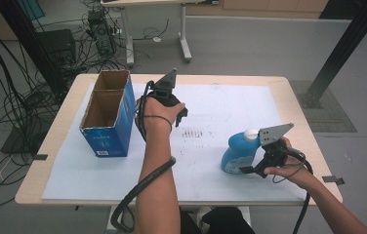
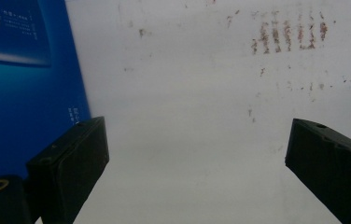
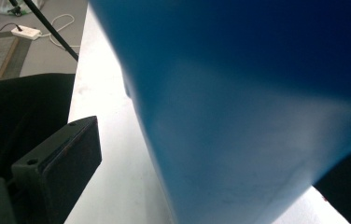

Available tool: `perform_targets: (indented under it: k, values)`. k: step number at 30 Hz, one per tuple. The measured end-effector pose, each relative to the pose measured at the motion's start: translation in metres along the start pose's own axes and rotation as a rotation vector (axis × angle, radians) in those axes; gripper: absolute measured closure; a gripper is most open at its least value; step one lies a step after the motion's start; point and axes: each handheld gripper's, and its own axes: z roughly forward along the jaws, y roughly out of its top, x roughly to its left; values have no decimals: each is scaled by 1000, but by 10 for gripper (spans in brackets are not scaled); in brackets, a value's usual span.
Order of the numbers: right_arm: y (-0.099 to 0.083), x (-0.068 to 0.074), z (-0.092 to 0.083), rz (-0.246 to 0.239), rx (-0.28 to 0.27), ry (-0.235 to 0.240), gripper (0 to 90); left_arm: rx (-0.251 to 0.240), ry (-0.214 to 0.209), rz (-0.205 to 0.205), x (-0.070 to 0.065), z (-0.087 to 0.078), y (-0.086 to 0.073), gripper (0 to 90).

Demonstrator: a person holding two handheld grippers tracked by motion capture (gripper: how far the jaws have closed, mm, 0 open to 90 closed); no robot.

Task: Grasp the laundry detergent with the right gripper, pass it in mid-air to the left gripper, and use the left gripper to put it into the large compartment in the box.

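Right tongs (image 1: 250, 169) at the near right of the desk (image 1: 294, 105), jaws spread wide around the bottle (image 1: 237, 153); in the right gripper view the blue body sits between the jaws, left pad clearly apart from it, right pad mostly hidden behind it. Not yet gripped, by the look of it.

Left tongs (image 1: 184, 114) hover over the white mat (image 1: 230, 105) just right of the box (image 1: 108, 117), jaws wide open, holding nothing.

Step in hand, as I judge it: grasping the bottle. Close squarely on the broad body, low enough that it won't tip; squeeze gently, plastic may flex or slip.

Bottle: blue, smooth, tapering upward, white cap (image 1: 251, 134), pale label low on the side. Stands upright on the mat, well apart from the open-topped blue box at far left.
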Motion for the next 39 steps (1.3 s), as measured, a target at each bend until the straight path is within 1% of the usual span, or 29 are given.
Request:
perform_targets:
  k: [3,6,11,19,39]
  values:
    - [1,1,0,0,-10,2,22,1,0,-1,1,0,0,66]
    - [1,0,1,-2,-6,0,22,0,-2,-1,2,0,0,66]
    - [2,1,1,-9,-14,-1,22,-1,-5,0,1,0,0,66]
    - [3,1,-1,-22,-11,-2,22,-3,-4,1,-1,-1,1,66]
    - [5,2,-2,-36,-20,3,21,-7,-5,9,-4,-4,3,66]
